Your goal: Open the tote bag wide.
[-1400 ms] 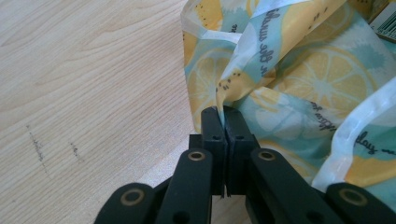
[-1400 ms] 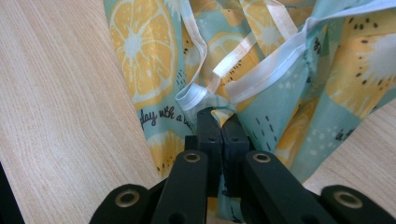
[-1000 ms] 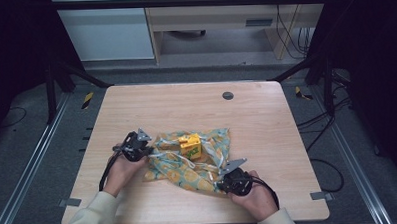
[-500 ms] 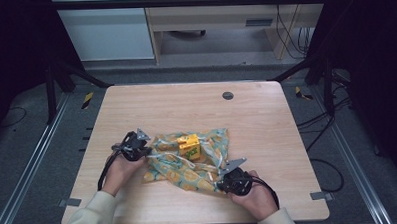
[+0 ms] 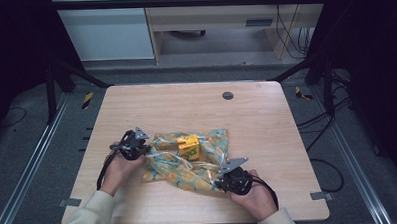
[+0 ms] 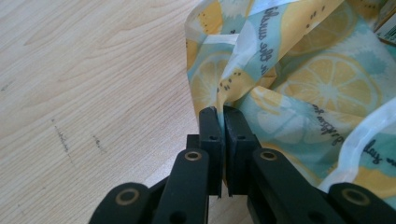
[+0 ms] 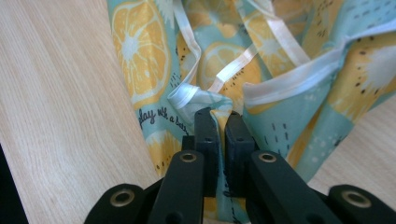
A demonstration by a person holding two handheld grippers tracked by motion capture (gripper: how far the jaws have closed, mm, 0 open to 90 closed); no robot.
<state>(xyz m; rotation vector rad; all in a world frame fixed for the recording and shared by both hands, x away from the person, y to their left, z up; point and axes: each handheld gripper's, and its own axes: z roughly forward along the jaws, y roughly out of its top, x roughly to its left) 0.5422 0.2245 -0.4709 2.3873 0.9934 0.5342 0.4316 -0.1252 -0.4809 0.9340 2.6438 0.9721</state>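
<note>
The thin, soft lemon-print cloth (image 5: 188, 165) lies crumpled on the near table (image 5: 267, 124) around a yellow carton (image 5: 188, 147), each edge pinched by left gripper (image 6: 221, 116) and right gripper (image 7: 221, 121).

Wooden table (image 5: 267, 119), dim grey floor (image 5: 33, 163)

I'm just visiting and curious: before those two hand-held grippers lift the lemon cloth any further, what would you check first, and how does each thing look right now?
1. Left hand-held gripper pinching the lemon-print cloth: ok, jaws closed on a fold.
2. Right hand-held gripper pinching the cloth: ok, fabric between its jaws.
3. Yellow box sitting on the cloth: ok, near the middle.
4. Box staying put when lifted: cannot tell.
5. Table beyond the cloth: ok, bare wood.
</note>
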